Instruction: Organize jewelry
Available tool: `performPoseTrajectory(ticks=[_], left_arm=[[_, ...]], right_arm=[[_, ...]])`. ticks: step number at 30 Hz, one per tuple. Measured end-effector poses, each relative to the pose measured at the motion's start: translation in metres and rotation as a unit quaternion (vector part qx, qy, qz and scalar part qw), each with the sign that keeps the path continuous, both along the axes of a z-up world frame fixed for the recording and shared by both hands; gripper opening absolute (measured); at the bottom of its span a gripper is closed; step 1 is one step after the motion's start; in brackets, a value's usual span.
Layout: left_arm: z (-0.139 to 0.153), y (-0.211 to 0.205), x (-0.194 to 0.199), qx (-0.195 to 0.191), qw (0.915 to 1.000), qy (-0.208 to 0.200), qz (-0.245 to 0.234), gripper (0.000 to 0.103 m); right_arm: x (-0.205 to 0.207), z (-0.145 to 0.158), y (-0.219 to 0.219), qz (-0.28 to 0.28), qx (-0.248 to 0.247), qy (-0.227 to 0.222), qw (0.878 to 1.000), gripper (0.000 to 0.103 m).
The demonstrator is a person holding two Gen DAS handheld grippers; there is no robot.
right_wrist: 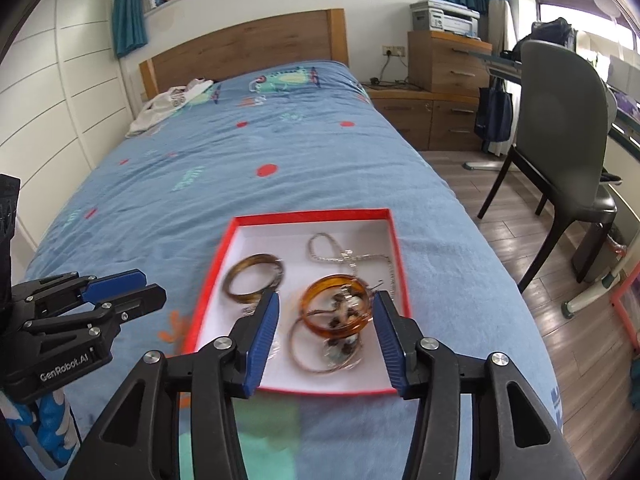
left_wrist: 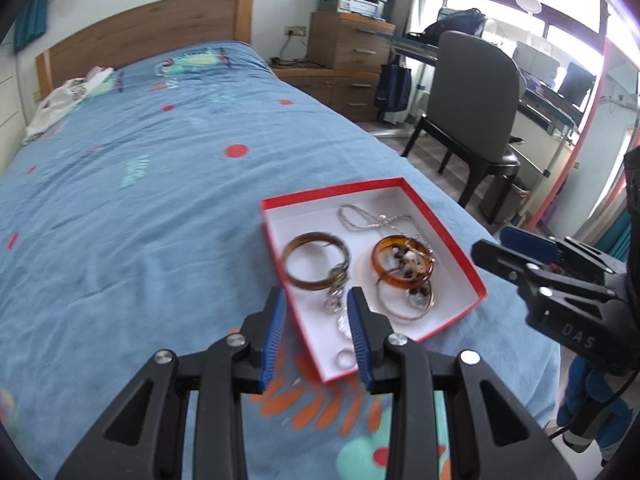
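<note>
Jewelry gathered in a red-edged tray on the bed, both claws released.

In the left wrist view, the left claw [left_wrist: 317,300] is held parted and empty over the near corner of the tray [left_wrist: 440,220], where a dark bangle [left_wrist: 316,266], silver chain [left_wrist: 360,220] and small ring [left_wrist: 345,359] are seen. In the right wrist view, the right claw [right_wrist: 326,304] is spread, grasping nothing, around the amber bangle [right_wrist: 336,306]; it is judged stiff, light and slick, best pinched across its rim.
</note>
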State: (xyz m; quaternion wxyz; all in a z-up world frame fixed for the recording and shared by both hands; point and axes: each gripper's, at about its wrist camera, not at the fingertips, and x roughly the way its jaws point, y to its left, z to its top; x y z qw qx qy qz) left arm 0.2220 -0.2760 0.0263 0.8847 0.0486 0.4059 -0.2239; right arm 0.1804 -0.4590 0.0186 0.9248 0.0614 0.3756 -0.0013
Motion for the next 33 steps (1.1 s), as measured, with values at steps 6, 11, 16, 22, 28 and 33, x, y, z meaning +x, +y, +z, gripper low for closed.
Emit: performPoseTrajectory(ticks=[6,11,16,22,28,33], left_arm=[[0.021,0.050,-0.038,0.009,0.9989,-0.014,0.044,0.037],[0.028,0.093,-0.066,0.020,0.9964,-0.023,0.079,0.037],[0.030,0.136,-0.089,0.026,0.9926,-0.029,0.115,0.037],[0.024,0.181,-0.104,0.027,0.9878,-0.028,0.151,0.038],[0.012,0.209,-0.118,0.030,0.9827,-0.029,0.180,0.038],[0.002,0.217,-0.133,0.017,0.9808,-0.028,0.192,0.038]], right_arm=[[-0.034,0.025,0.035,0.027,-0.002,-0.009,1.000,0.057],[-0.062,0.033,0.064,0.046,-0.007,-0.008,0.999,0.061],[-0.084,0.031,0.091,0.061,-0.015,-0.003,0.998,0.064],[-0.095,0.022,0.113,0.067,-0.015,0.002,0.998,0.066],[-0.100,0.008,0.127,0.065,-0.011,0.009,0.998,0.068],[-0.111,-0.008,0.137,0.056,-0.007,0.020,0.998,0.072]])
